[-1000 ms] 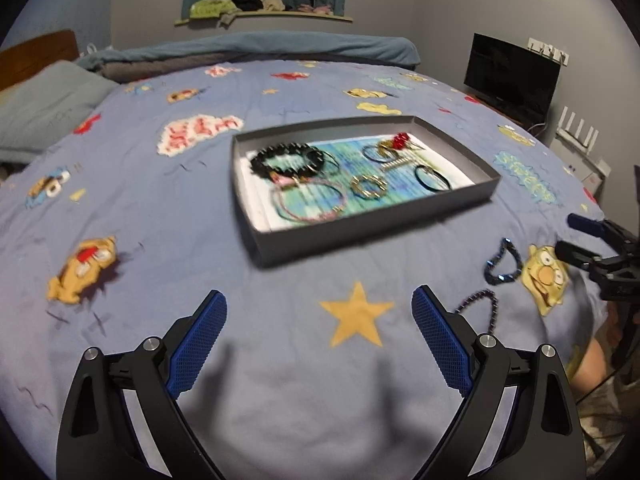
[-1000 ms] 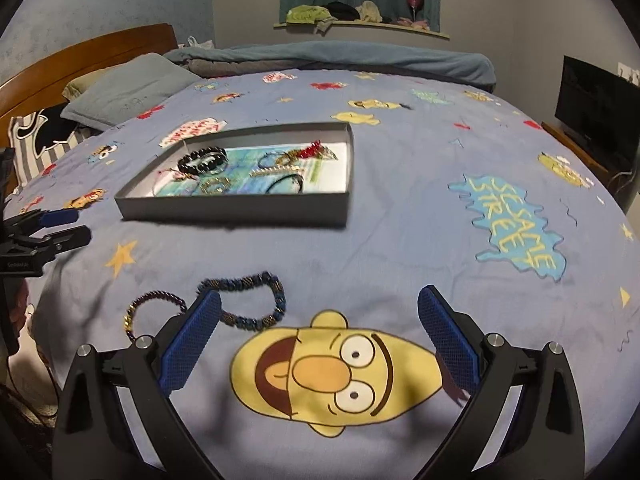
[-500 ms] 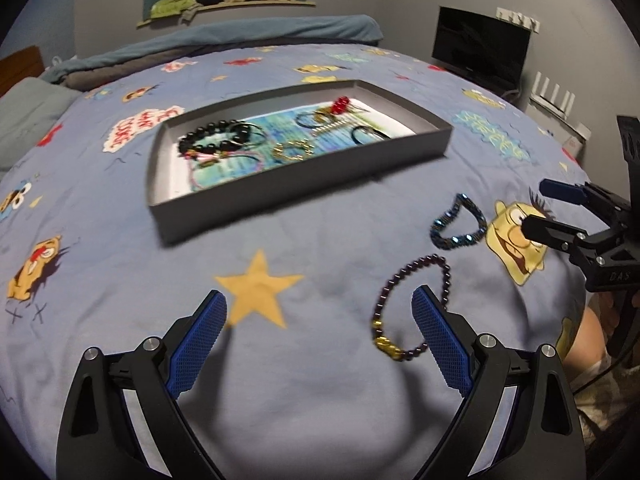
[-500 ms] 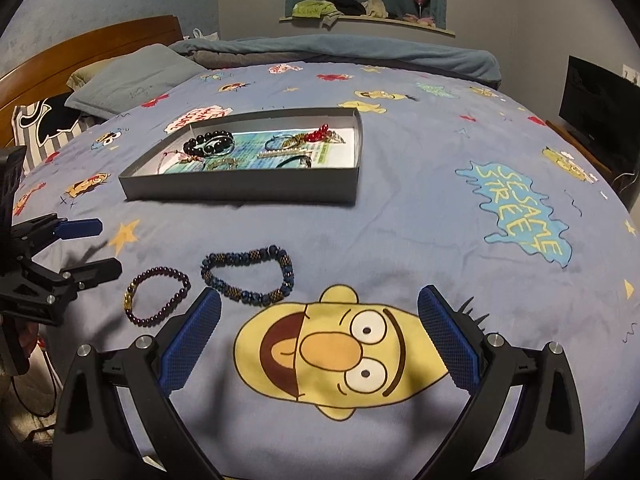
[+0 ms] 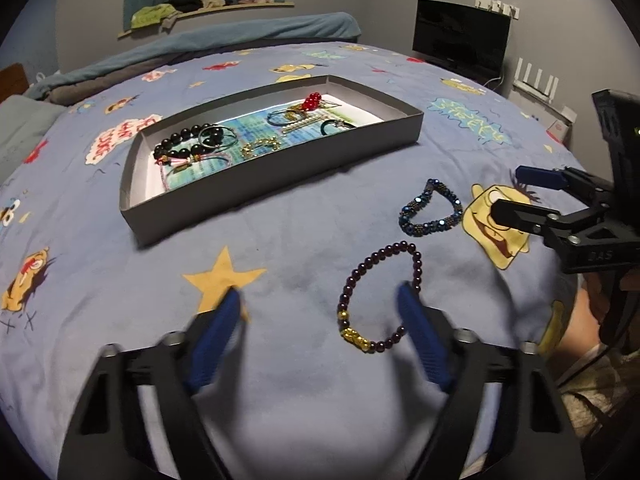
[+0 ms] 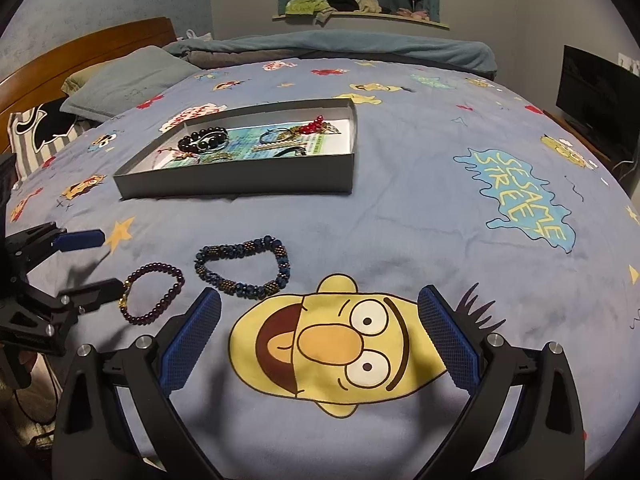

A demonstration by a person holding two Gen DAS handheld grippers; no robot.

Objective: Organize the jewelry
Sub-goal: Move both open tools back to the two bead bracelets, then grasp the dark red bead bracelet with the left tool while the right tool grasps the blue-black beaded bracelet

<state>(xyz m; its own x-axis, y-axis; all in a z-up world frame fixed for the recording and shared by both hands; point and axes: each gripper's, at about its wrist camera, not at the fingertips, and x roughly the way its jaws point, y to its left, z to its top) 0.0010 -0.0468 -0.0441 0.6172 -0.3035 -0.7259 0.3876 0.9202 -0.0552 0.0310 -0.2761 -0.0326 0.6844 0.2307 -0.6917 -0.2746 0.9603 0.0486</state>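
A grey tray (image 5: pixel 276 194) (image 6: pixel 240 180) holding several bracelets lies on the blue cartoon bedspread. A dark purple bead bracelet (image 5: pixel 378 300) (image 6: pixel 154 298) with gold beads lies in front of it. A blue bead bracelet (image 5: pixel 430 208) (image 6: pixel 244 266) lies beside it. My left gripper (image 5: pixel 320 316) (image 6: pixel 92 264) is open, low over the spread, its right finger (image 5: pixel 416 332) at the purple bracelet's right side. My right gripper (image 6: pixel 320 316) (image 5: pixel 516 192) is open and empty above the yellow cartoon face, just right of the blue bracelet.
A pillow (image 6: pixel 120 84) and wooden headboard (image 6: pixel 80 52) are at the far left. A folded blanket (image 6: pixel 340 48) lies along the far side of the bed. A dark TV screen (image 5: pixel 460 46) stands at the right.
My left gripper has swung right and come down around the purple bracelet, and its fingers have narrowed a little. My right gripper has moved slightly closer to the blue bracelet.
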